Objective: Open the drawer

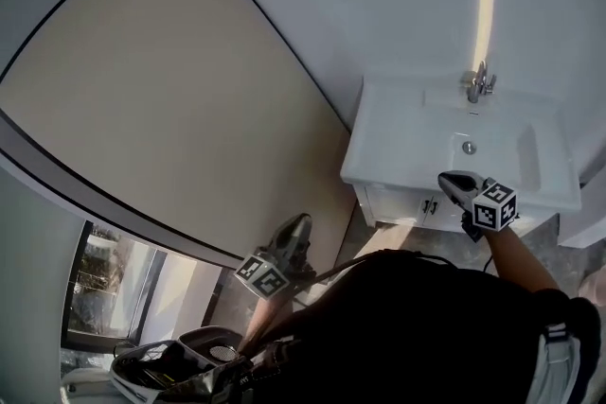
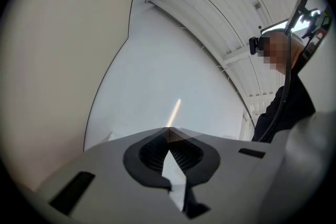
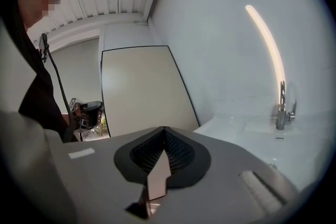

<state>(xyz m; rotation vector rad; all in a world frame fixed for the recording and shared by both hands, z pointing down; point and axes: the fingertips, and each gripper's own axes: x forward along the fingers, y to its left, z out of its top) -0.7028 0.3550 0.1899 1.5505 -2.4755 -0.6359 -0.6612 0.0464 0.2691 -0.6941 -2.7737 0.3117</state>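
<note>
1. A big beige panel (image 1: 161, 90) fills the left wall, well apart from the action and no part of this job.
2. Ahead is the white sink (image 1: 398, 123). Tucked under its front edge is what I take for the drawer (image 1: 405, 206), shut, with its small handles (image 1: 431, 204) showing.
3. I'd call this the approach. The right gripper (image 1: 445, 178) hovers over the sink's front lip, jaws together and empty. Next it must drop below that lip, part its jaws and take a handle.
4. The left gripper (image 1: 299, 222) hangs off to the side, jaws together, holding nothing.
5. The faucet (image 1: 478, 82) stands at the back, out of the way. The overhanging lip is the one obstacle.

Right gripper (image 3: 164, 129), jaws together, points near faucet (image 3: 282, 108).
</note>
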